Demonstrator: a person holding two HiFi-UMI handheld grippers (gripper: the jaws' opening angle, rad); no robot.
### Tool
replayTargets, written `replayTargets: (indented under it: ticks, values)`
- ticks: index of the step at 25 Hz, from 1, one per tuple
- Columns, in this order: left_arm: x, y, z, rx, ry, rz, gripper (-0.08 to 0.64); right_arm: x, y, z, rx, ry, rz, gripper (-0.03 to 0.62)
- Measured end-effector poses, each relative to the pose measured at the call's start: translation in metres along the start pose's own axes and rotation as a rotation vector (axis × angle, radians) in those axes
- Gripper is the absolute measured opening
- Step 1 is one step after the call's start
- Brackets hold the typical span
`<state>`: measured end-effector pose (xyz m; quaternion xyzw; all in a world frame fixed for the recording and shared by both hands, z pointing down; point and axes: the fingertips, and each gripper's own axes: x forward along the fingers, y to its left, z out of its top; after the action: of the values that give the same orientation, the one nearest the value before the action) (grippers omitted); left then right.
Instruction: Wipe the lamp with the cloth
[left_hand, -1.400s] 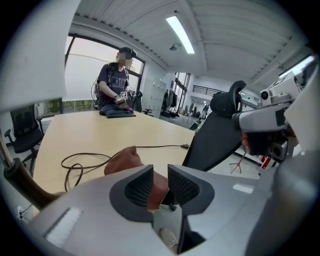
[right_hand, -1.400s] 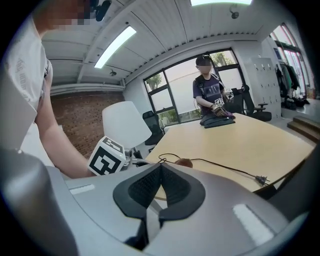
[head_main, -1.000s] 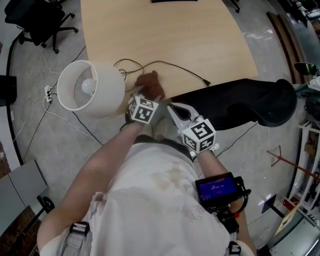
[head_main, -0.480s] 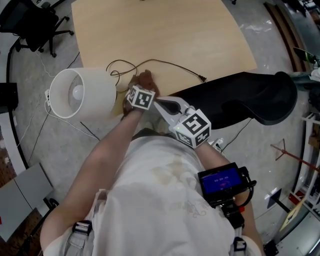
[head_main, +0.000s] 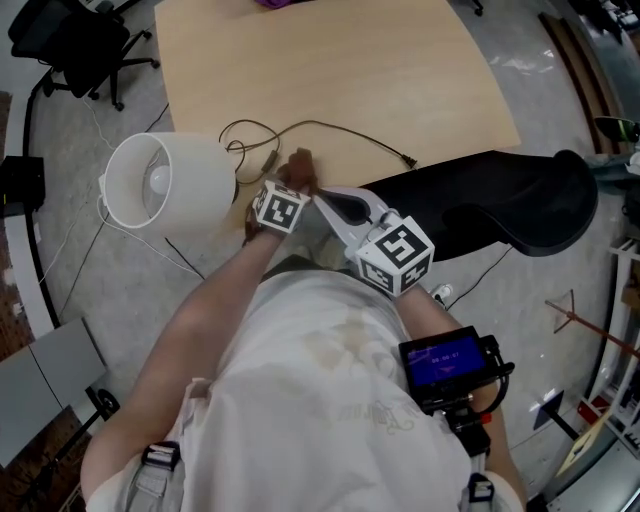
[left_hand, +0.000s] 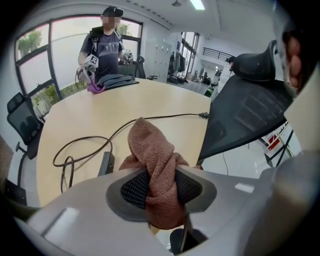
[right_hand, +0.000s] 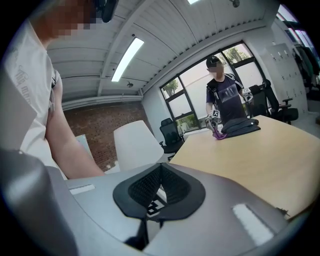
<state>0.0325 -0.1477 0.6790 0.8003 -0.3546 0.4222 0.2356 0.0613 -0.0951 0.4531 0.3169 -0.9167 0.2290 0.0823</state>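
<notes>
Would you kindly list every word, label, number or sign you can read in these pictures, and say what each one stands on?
No text can be read.
Blue screen of the device at the person's waist: pale writing, too small to read.
White shirt: faint print, too blurred to read.
Marker cubes: black-and-white square patterns only, no letters or numbers.

The white-shaded lamp (head_main: 165, 182), bulb showing, stands at the table's (head_main: 400, 80) left edge. The bunched brown cloth (left_hand: 152, 160) is at its near edge, pinched in the left gripper (left_hand: 160, 187).

Left claw (left_hand: 160, 189) just closed onto cloth (left_hand: 150, 145); right claw (right_hand: 160, 175) pinched together.
</notes>
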Motion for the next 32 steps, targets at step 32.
replayTargets:
  ticks: [32]
  values:
    - [-0.309,0.015,-0.069,-0.044,-0.676,-0.041,0.132,0.054,0.113,-0.009,-0.063,-0.007,0.182,0.012]
